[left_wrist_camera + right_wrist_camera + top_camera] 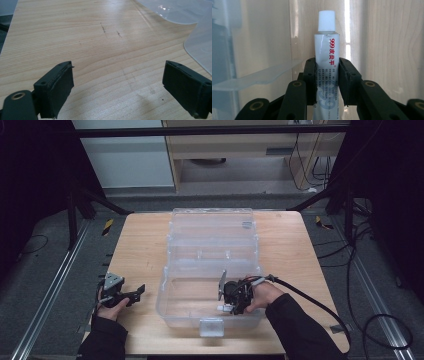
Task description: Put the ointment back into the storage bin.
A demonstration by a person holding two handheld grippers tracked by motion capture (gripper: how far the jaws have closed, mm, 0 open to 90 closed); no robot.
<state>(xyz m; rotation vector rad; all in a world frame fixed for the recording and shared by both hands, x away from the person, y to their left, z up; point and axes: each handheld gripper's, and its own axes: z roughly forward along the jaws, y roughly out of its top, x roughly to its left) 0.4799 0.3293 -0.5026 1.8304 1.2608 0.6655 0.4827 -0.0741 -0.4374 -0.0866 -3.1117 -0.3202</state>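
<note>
- Pinching a small tube [326, 62] across its body, the right gripper [233, 296] hangs inside the front compartment of a clear plastic box [175, 307] on the wooden surface [142, 245].
- In the right gripper view the two black jaws press on the tube's flat sides about halfway up, with the white ribbed cap [326, 21] pointing away from the gripper and red print running along the label.
- In the high view the tube's white end shows just beneath the gripper, low in the box; whether it touches the box floor I cannot tell.
- The left gripper [131, 295] sits low over bare wood to the left of the box, its jaws spread wide with nothing between them.
- Handling, as a judgement: the tube looks light and soft-walled, so a hard squeeze could dent it or push its contents toward the cap. Its skin looks glossy and may slide between the pads [310, 75].
- The best hold is probably the one it has: across the flat of the body, near the middle, with modest pressure. The cap is stiffer but small and round, so a poorer place to grip.
- The box walls are thin and clear, with a latch [211, 326] at the front edge and the lid [212, 220] lying open behind.
</note>
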